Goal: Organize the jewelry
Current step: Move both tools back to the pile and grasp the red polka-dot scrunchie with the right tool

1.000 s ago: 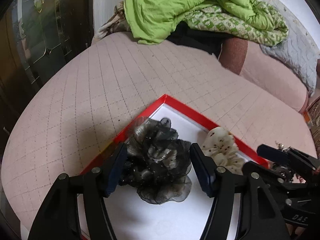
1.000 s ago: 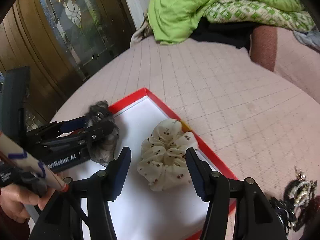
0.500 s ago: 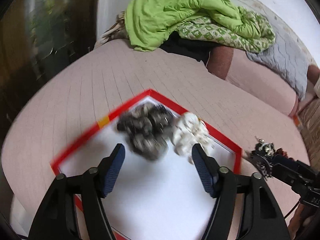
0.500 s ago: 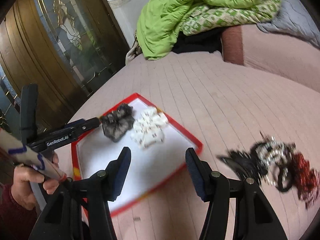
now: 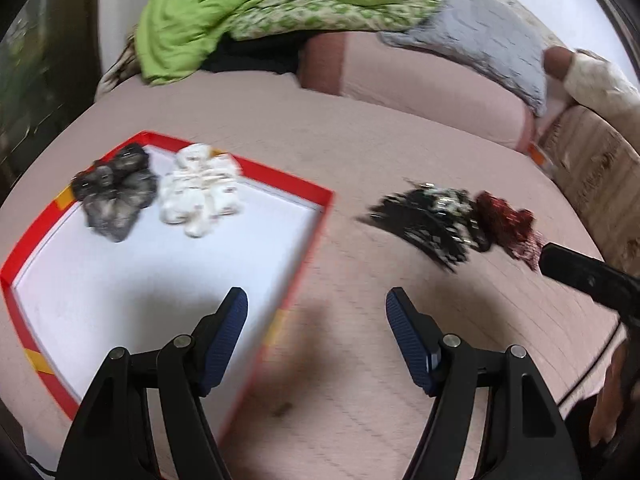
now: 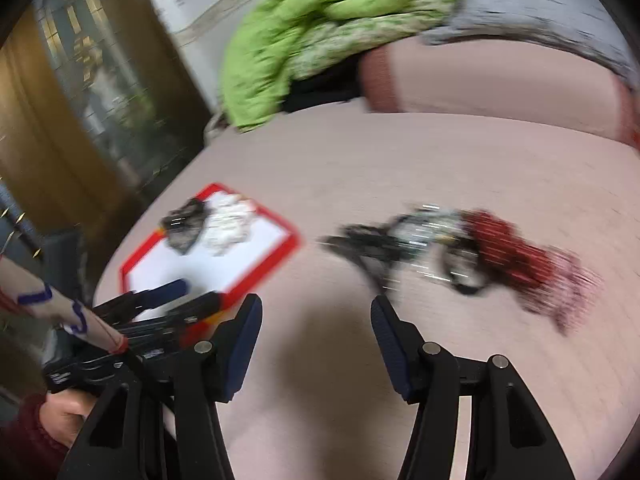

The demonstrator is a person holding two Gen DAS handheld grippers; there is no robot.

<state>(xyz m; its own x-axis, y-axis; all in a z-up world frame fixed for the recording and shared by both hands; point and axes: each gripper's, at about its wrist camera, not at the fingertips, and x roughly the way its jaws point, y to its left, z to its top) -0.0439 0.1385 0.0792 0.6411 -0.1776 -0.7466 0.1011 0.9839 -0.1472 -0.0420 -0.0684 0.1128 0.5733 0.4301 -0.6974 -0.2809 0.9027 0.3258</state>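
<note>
Jaws apart over pink quilted bed (image 5: 360, 420)

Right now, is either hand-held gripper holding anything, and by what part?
Nothing held. Left hand-held gripper and right hand-held gripper are both open and empty, above the pink bedspread.

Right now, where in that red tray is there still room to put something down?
The near part of the red tray is bare white, bordered by its near rims. The far corner is crowded: black scrunchie beside white scrunchie. The jewelry pile lies outside it.
</note>
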